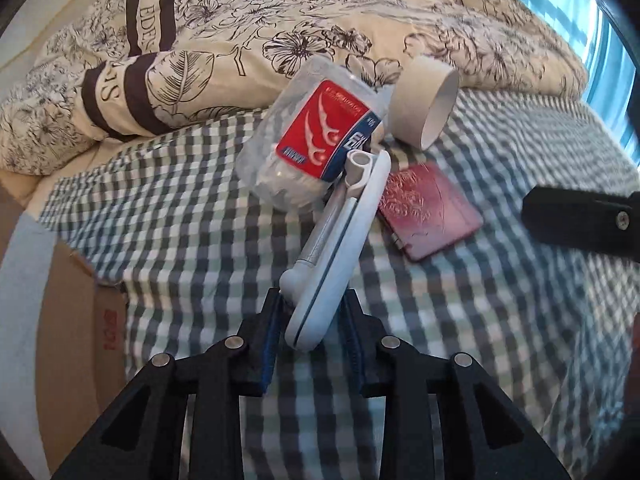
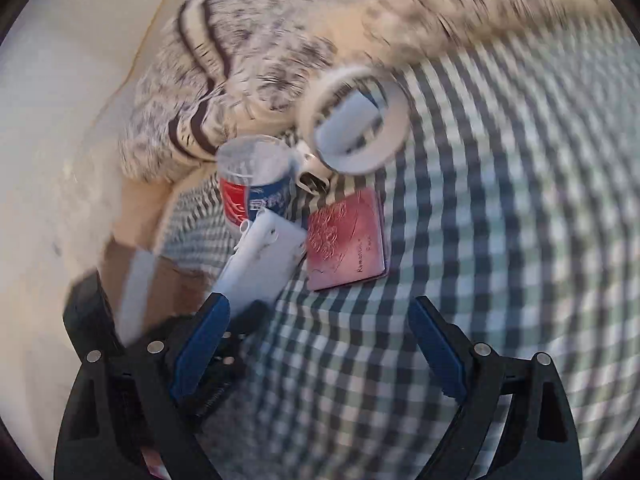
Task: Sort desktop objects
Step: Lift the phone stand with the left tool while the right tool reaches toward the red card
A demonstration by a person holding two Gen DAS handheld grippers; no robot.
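The left gripper [image 1: 310,320] is a matte black frame of angular, triangulated arms with cut-out windows, four round silver rivets across its joints, and blue ribbed pads [image 1: 269,344] lining the inner faces of its fingers. The right gripper [image 2: 320,344] has the same black build, with silver rivets toward 8 and 4 o'clock and long flat blue pads [image 2: 200,344]. In the left view it shows at 3 o'clock as a black bar with one silver screw.
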